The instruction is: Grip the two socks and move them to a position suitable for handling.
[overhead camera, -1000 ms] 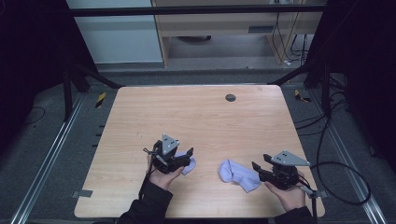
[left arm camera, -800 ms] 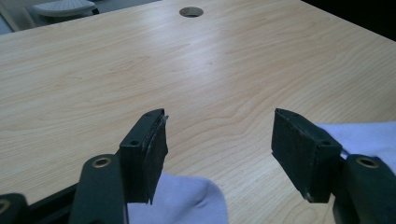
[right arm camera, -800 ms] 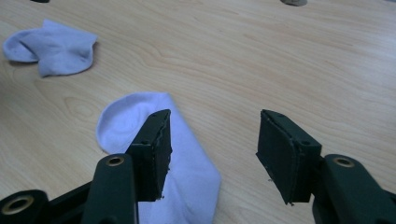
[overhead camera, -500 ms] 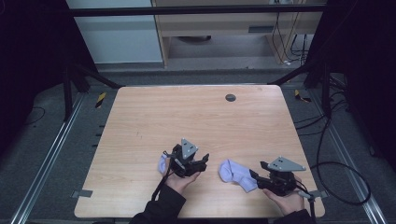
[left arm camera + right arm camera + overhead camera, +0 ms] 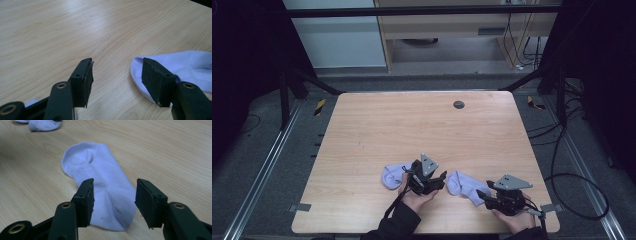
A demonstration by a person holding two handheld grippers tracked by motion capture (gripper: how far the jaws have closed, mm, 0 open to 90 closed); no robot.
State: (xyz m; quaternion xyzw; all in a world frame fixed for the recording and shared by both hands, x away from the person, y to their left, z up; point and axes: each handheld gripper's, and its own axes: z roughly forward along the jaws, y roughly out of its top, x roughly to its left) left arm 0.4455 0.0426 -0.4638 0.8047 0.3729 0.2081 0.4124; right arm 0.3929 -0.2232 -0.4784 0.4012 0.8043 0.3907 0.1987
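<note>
Your grippers (image 5: 439, 178) (image 5: 482, 195): black bodies, grey three-cornered top plates, brass-ringed jaw pivots, black cables; dark sleeves (image 5: 394, 225).

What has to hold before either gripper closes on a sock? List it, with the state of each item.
1. Right gripper open: ok; the jaws have just been closing a little but stand apart.
2. Right sock lined up between the right gripper's jaws: ok; its near end lies in the gap, pads not pressing it.
3. Left gripper open: ok; the jaws have just been closing, with bare table between them.
4. Left gripper lined up on a sock: not ok; the sock's rounded end sits behind one jaw, not in the gap.
5. Left sock free of the left gripper: cannot tell; the gripper's body covers its near end.
6. Socks apart: ok.
</note>
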